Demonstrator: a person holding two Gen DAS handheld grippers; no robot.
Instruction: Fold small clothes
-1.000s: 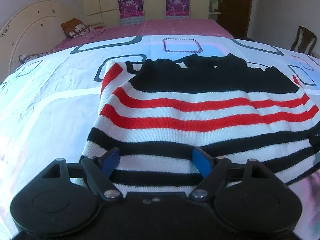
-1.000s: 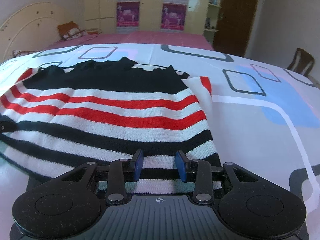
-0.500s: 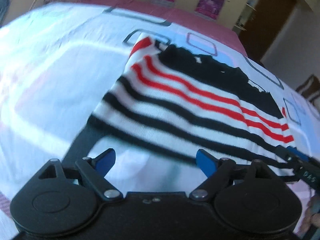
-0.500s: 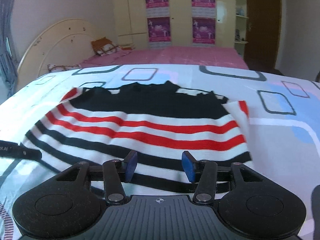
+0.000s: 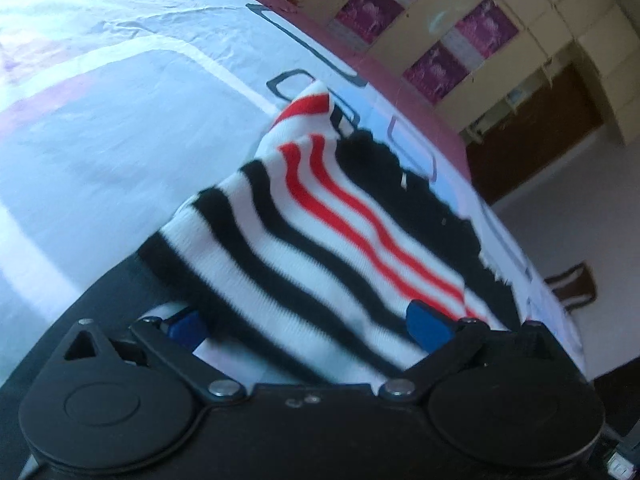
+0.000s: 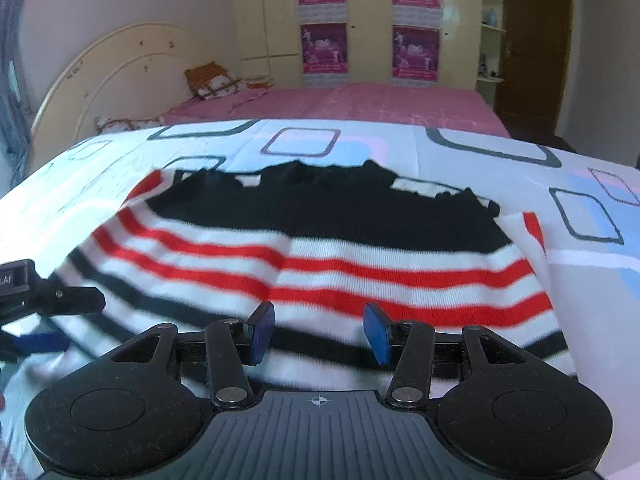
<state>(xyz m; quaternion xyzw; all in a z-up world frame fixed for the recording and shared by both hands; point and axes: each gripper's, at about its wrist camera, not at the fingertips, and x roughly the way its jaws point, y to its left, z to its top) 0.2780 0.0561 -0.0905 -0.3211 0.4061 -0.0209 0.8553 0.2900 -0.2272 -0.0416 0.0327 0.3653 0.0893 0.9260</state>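
Bedroom setting: a bed (image 6: 460,152) covered by a white sheet printed with rounded squares, a pink cover beyond it, a cream headboard (image 6: 116,80) to the left, and cupboard doors carrying magenta posters (image 6: 324,48) along the far wall.

Item under task: one striped sweater (image 6: 360,248), black at the top, then red and white bands, then black and white bands. It lies on the sheet, spread across the width of the right wrist view, its lower edge nearest the camera.

Left gripper (image 5: 308,326): jaws have just been opening and now stand wide. Camera is rolled, so the bed runs diagonally. The hem of the sweater (image 5: 320,240) passes between the blue fingers (image 5: 426,322) and appears raised and bunched there; the pads do not press on it.

Right gripper (image 6: 320,332): jaws part-open at a moderate gap, blue fingers (image 6: 378,334) above the lower stripes, nothing gripped. The left gripper's finger shows at the left edge of this view, beside the sweater's corner.
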